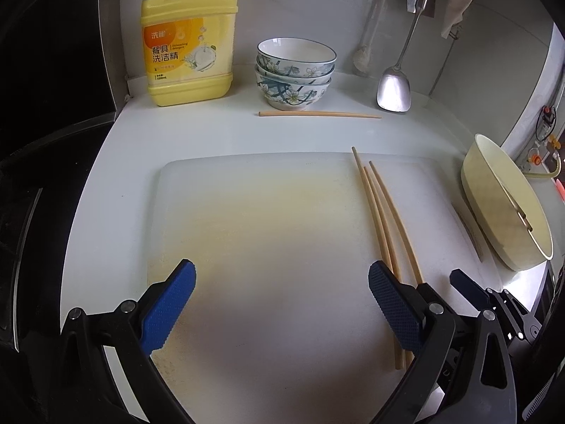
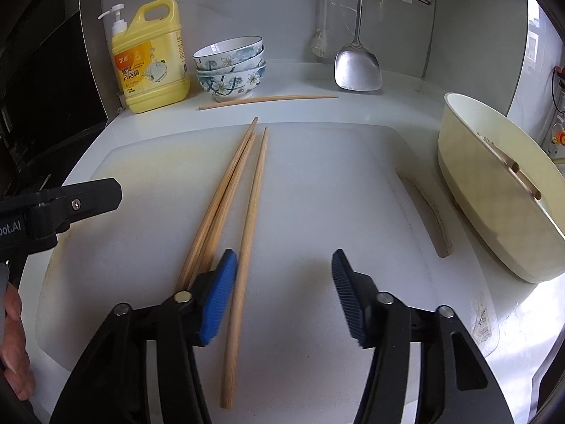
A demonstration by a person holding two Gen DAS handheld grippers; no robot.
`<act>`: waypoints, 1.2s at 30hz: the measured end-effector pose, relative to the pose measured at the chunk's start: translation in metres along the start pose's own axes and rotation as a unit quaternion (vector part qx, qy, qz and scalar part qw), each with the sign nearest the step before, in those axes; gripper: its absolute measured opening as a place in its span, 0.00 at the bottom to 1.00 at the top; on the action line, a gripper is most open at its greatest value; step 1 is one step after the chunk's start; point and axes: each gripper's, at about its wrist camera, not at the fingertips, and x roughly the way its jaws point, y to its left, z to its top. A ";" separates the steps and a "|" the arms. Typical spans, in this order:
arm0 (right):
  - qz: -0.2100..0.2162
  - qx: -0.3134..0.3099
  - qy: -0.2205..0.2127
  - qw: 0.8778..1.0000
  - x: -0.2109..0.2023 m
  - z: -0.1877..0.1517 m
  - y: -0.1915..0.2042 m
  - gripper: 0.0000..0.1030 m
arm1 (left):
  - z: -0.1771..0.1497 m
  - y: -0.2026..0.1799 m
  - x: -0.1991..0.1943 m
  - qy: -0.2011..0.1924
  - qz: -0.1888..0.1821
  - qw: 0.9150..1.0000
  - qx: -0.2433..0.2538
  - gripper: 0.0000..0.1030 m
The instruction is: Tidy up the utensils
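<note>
Three chopsticks (image 2: 226, 208) lie on the white cutting board (image 2: 317, 194), long axes running from the near edge toward the back wall, tips converging slightly at the far end. A fourth chopstick (image 2: 268, 101) lies crosswise on the counter (image 2: 388, 106) just in front of the stacked bowls (image 2: 231, 67). The cream tub (image 2: 494, 183) at the right holds more chopsticks (image 2: 512, 168) slanted against its rim. The right claw (image 2: 284, 282) is spread apart over the board, one pad beside the lone chopstick. The left claw (image 1: 282, 304) is spread wide over bare board left of the sticks.
</note>
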 end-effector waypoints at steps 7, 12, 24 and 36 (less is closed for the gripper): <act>0.017 0.007 -0.001 1.000 -0.001 0.002 -0.013 0.07 | 0.001 -0.022 0.013 0.013 -0.014 1.000 0.019 0.94; 0.009 0.025 -0.002 1.000 -0.002 0.000 -0.027 0.07 | -0.001 -0.036 0.024 0.027 -0.012 0.999 0.036 0.94; 0.008 0.037 -0.004 0.999 -0.007 -0.005 -0.040 0.07 | -0.007 -0.051 0.040 0.035 0.020 0.997 0.065 0.95; -0.003 0.032 -0.004 0.999 -0.006 -0.003 -0.043 0.21 | -0.007 -0.051 0.046 0.025 0.042 0.997 0.068 0.95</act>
